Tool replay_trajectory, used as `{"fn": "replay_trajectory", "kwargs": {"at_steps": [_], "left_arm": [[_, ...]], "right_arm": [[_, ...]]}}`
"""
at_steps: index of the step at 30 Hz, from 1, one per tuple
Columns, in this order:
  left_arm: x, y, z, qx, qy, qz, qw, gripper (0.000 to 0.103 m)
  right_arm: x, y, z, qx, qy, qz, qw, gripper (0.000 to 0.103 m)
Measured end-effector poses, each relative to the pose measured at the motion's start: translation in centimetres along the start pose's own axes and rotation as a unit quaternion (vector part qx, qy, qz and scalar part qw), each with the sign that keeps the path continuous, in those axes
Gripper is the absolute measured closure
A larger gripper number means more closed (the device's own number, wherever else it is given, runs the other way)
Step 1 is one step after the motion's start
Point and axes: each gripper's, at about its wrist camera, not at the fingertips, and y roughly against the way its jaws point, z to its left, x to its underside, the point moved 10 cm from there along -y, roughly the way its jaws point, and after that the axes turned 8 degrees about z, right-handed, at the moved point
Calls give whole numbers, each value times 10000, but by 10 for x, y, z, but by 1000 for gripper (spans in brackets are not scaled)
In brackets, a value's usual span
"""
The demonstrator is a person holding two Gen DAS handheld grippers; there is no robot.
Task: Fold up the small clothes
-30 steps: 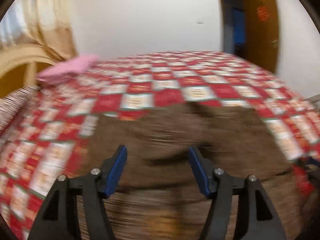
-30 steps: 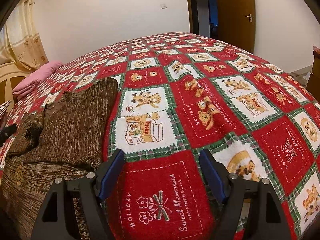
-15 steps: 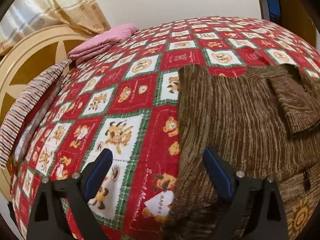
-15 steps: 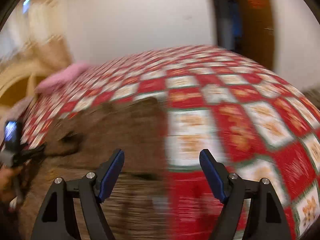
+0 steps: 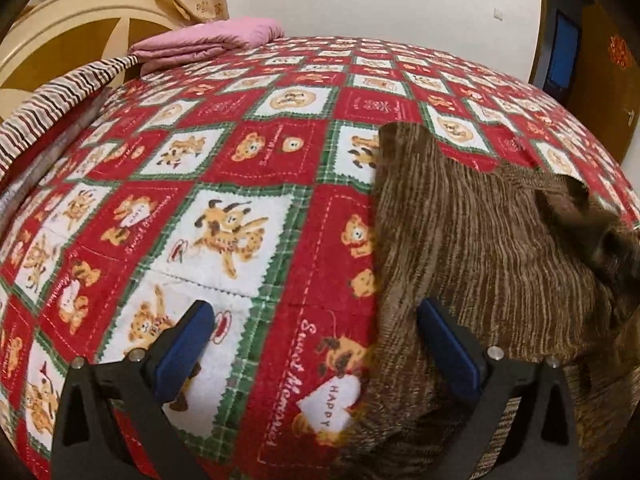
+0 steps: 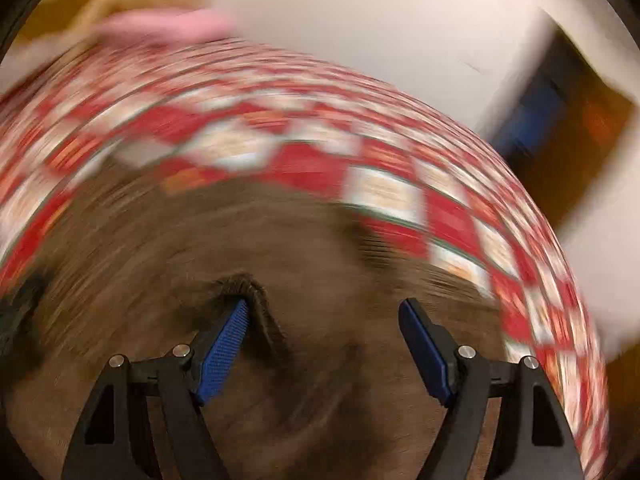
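Observation:
A brown knitted garment (image 5: 480, 248) lies on a red, white and green patchwork bedspread (image 5: 224, 184), partly folded over itself at the right of the left wrist view. My left gripper (image 5: 314, 320) is open and empty, low over the garment's left edge, its right finger over the knit. In the blurred right wrist view the garment (image 6: 280, 240) fills the lower middle. My right gripper (image 6: 326, 312) is open and empty above it, with a fold ridge next to its left finger.
A folded pink blanket (image 5: 208, 40) lies at the far left of the bed by a curved wooden headboard (image 5: 60, 48). A striped cloth (image 5: 52, 104) lies along the left edge. A brown door (image 5: 600, 72) stands at the far right.
The left gripper has moved closer in along the garment's left edge. The right gripper has swung left from the bare bedspread to over the garment. Both stay open.

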Motion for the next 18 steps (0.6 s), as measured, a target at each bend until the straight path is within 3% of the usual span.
{"fn": "replay_trajectory", "kwargs": {"at_steps": [1,3,4,7,10,12,14,18], "left_arm": [[0,0,0,19,13,-10,10000,0],[0,1,-1,18,15,-22,10000,0],[0,1,0,26,20,-28,10000,0],[0,0,0,47,35,-35,10000,0],[0,1,1,55,53,-38,10000,0],[0,1,1,22,65,-48,10000,0],[0,2,2,29,96,-48,9999,0],[2,3,7,68,201,-26,9998,0]], "right_arm": [[1,-8,-37,204,-593,121,9980,25],[9,-13,-80,432,-975,246,9940,25],[16,-11,-92,343,-1009,257,9940,25],[29,7,-94,-466,-1085,129,9929,25],[45,25,-60,-1788,-1192,95,9766,25],[51,29,-34,-2328,-1133,181,9657,28],[59,26,-4,-2502,-910,386,9631,64],[68,23,18,-2581,-772,411,9622,95]]}}
